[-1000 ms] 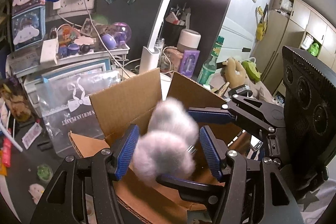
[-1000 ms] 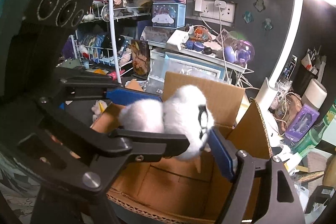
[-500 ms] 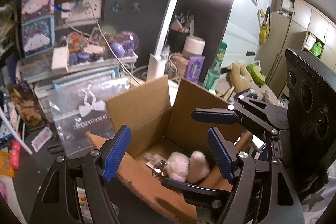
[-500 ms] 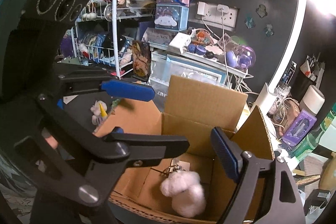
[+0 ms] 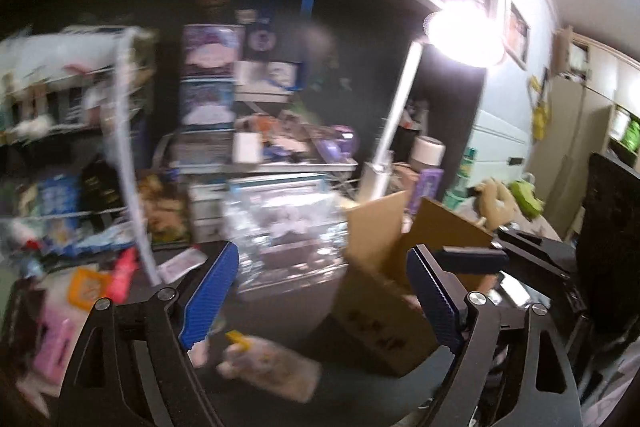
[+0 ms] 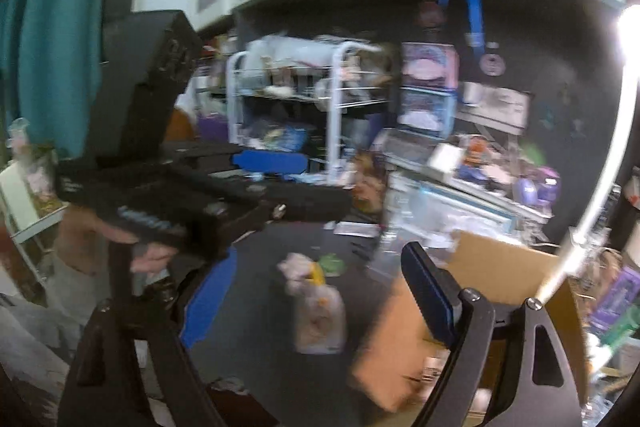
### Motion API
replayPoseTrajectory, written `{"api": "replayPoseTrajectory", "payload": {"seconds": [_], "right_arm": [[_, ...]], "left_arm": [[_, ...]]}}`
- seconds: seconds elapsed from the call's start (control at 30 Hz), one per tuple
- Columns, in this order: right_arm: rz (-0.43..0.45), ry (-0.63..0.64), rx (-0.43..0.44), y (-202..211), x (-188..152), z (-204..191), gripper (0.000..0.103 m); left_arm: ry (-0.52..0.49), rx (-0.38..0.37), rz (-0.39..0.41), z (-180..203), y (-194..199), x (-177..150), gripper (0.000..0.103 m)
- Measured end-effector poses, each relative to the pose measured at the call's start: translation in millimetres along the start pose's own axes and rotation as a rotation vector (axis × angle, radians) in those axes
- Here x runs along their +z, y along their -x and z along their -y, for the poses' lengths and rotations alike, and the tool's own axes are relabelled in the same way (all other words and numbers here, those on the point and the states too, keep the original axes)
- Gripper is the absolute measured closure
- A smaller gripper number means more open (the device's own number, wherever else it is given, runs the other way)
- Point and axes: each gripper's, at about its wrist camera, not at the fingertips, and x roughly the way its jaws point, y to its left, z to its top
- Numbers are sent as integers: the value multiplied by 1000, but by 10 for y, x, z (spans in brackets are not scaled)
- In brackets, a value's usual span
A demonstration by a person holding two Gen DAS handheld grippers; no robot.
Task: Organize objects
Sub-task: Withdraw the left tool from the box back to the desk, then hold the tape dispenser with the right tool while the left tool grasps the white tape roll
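The dark desk (image 5: 280, 307) runs back to a crowded wire rack (image 6: 332, 115), both views blurred. My left tool (image 5: 320, 303) gapes wide and holds nothing; a bagged plush toy (image 5: 272, 367) lies just below its tips on bare desk. The cardboard box (image 5: 380, 291) stands at its right finger. My right tool (image 6: 316, 299) is spread wide too, empty, box edge at its right.
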Motion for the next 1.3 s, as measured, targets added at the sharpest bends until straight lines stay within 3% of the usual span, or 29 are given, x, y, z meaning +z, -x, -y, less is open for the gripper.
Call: {"api": "replayPoseTrajectory", "payload": {"seconds": [0.13,0.4,0.6,0.8,1.0,1.3], "right_arm": [[-35,24,62,-257,-29,-288,20],[-164,-28,117,-855,-258,-510,22],[-293,-108,51,-1317,-576,-323,32],[-379,-98,-105,-1620,-809,-106,51],[-438,-166,-98,-1783,-953,103,54],[-456,-192,-84,-1866,-1010,217,57]], "left_arm": [[38,58,-13,-323,127,-215,18],[134,77,-93,-831,91,-701,18],[196,67,-152,-1056,-56,-958,18],[232,57,-196,-1181,-214,-1103,18],[241,48,-217,-1203,-310,-1135,18],[240,43,-231,-1165,-387,-1129,18]]}}
